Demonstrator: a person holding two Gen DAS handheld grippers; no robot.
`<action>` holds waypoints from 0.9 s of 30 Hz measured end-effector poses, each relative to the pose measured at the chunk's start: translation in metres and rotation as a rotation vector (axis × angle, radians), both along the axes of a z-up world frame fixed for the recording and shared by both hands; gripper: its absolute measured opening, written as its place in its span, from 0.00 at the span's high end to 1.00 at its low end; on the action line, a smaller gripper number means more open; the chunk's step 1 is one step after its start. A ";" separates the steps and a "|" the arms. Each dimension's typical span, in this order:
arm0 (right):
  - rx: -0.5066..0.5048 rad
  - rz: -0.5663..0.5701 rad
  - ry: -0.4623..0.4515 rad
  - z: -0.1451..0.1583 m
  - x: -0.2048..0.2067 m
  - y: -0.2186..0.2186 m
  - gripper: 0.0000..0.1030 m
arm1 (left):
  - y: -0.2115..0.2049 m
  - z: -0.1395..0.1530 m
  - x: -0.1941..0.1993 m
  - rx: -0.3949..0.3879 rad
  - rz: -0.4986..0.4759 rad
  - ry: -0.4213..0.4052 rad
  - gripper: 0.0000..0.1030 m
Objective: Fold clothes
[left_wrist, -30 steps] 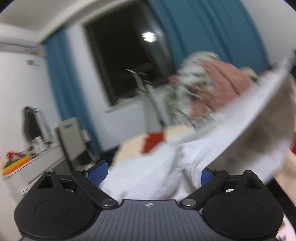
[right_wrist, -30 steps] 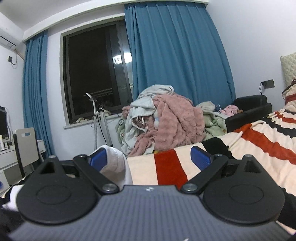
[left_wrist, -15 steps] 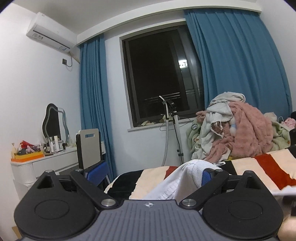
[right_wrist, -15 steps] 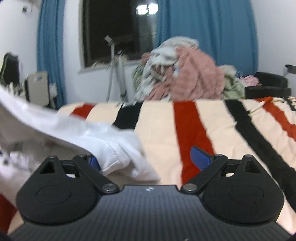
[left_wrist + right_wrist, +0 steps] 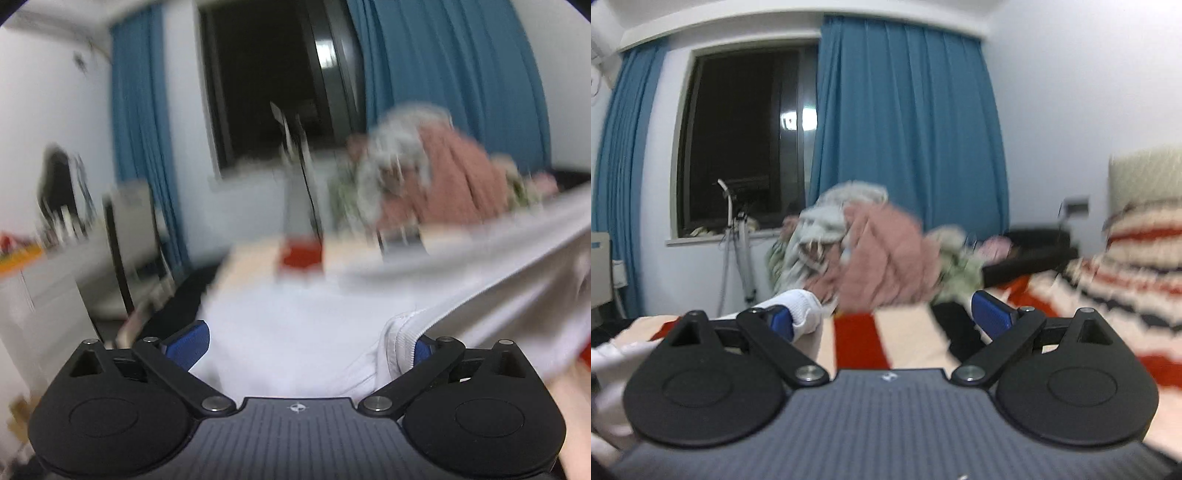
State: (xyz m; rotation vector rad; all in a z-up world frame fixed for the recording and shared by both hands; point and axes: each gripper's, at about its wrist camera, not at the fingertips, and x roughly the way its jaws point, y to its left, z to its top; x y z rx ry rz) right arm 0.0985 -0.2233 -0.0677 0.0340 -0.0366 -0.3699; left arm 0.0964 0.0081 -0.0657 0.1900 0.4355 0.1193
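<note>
Your left gripper (image 5: 304,341) has its blue-padded fingers (image 5: 186,345) wide apart, and they have just been opening further. The white knitted garment (image 5: 295,332) lies between them: a ribbed hem drapes over the right finger, hiding most of its pad, while the left pad stands clear of the cloth. Nothing is pinched. The garment's far side lifts in a taut sheet toward the right edge of the view, where it is cut off. Motion blur smears everything here, so the cloth's folds are hard to read. A bare patch of a person's hand (image 5: 576,398) shows at the lower right, mostly out of frame.

Your right gripper (image 5: 888,314) also has its fingers spread. A rolled white edge of the same garment (image 5: 803,304) sits against the left finger and trails off the left edge of the picture; whether it hangs on the finger or only lies behind it you cannot tell. The right finger is bare.

Beyond both lies the bed with a cream, red and black striped blanket (image 5: 857,339). Farther back a blurred heap of pink and grey clothes (image 5: 871,254) sits before the blue curtains (image 5: 905,129) and the dark window (image 5: 738,140).
</note>
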 end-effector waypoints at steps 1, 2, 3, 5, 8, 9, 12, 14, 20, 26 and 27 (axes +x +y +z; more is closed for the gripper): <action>-0.033 -0.001 0.000 0.001 -0.005 0.007 0.07 | 0.003 -0.002 -0.003 0.001 0.020 0.011 0.00; -0.060 0.001 0.010 0.000 -0.010 0.014 0.07 | 0.007 0.001 -0.008 -0.009 0.053 -0.002 0.00; -0.088 0.003 0.020 0.000 -0.015 0.021 0.07 | 0.015 0.008 -0.014 -0.035 0.085 -0.028 0.00; -0.108 0.008 0.060 -0.003 -0.022 0.031 0.07 | 0.032 0.024 -0.028 -0.101 0.139 -0.088 0.00; -0.051 0.036 0.143 -0.008 -0.027 0.035 0.07 | 0.056 0.050 -0.057 -0.219 0.182 -0.175 0.00; -0.033 0.045 0.158 -0.007 -0.031 0.036 0.07 | 0.059 0.059 -0.065 -0.224 0.183 -0.206 0.00; -0.023 0.061 0.128 0.020 -0.042 0.041 0.07 | 0.067 0.088 -0.090 -0.209 0.178 -0.306 0.00; -0.019 0.072 0.100 0.042 -0.050 0.043 0.07 | 0.070 0.116 -0.104 -0.192 0.158 -0.382 0.00; -0.109 0.123 -0.105 0.185 -0.081 0.052 0.07 | 0.080 0.250 -0.143 -0.172 0.106 -0.615 0.00; -0.316 0.171 -0.355 0.332 -0.148 0.068 0.07 | 0.107 0.401 -0.196 -0.282 0.068 -0.765 0.00; -0.346 0.171 -0.384 0.352 -0.159 0.070 0.07 | 0.110 0.422 -0.204 -0.292 0.045 -0.778 0.00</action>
